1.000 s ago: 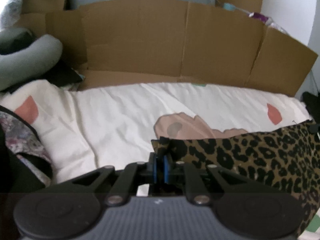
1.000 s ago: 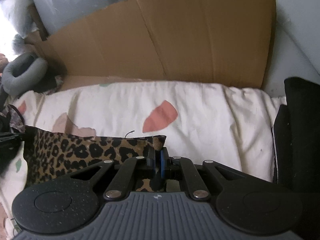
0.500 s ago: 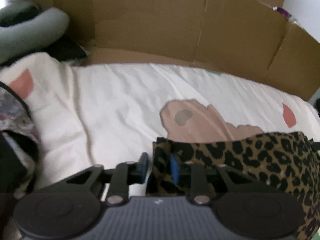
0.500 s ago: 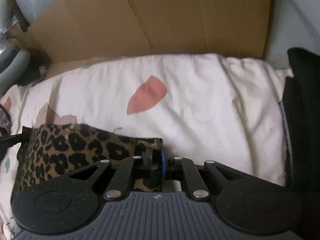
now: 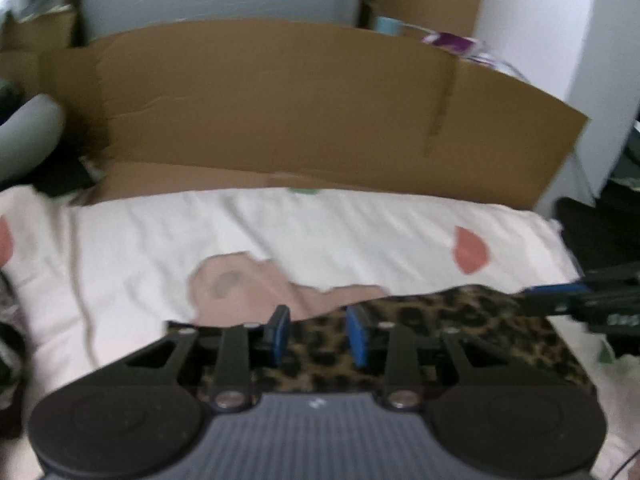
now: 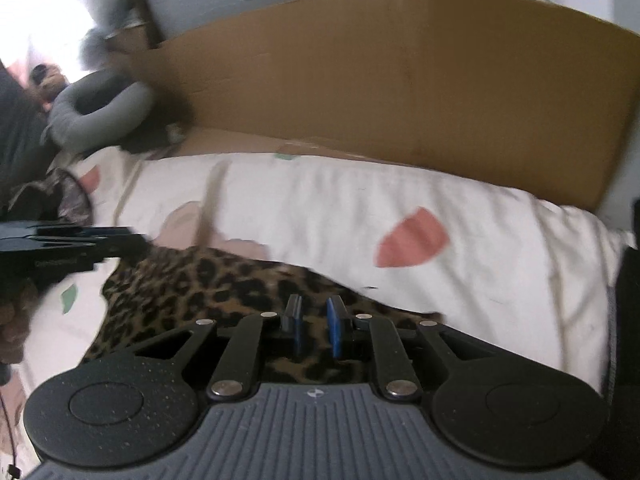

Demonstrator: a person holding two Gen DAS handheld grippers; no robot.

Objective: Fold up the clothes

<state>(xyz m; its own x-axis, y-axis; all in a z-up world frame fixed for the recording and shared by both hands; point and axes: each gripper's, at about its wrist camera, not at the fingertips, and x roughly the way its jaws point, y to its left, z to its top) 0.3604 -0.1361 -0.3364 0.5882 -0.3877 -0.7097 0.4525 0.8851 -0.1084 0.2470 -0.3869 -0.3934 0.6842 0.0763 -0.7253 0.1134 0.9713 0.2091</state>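
Note:
A leopard-print garment [image 5: 440, 320] lies flat on the white bedspread [image 5: 320, 224]; in the right wrist view the same garment [image 6: 208, 284] spreads from centre to left. My left gripper [image 5: 318, 334] is open above its left part, blue pads apart, nothing between them. My right gripper [image 6: 314, 324] is open over the garment's right edge, also holding nothing. Each gripper shows in the other's view: the right one [image 5: 576, 300] at the far right, the left one [image 6: 100, 240] at the far left.
A tall cardboard sheet [image 5: 320, 100] stands behind the bed. A grey neck pillow [image 6: 100, 108] lies at the back left. Dark fabric [image 6: 628, 300] is piled at the right edge, and a floral garment [image 6: 64, 196] lies at the left.
Both grippers were shut on the garment's top corners a second ago. They have opened and let the garment go; it now lies flat below them, and both grippers have lifted back.

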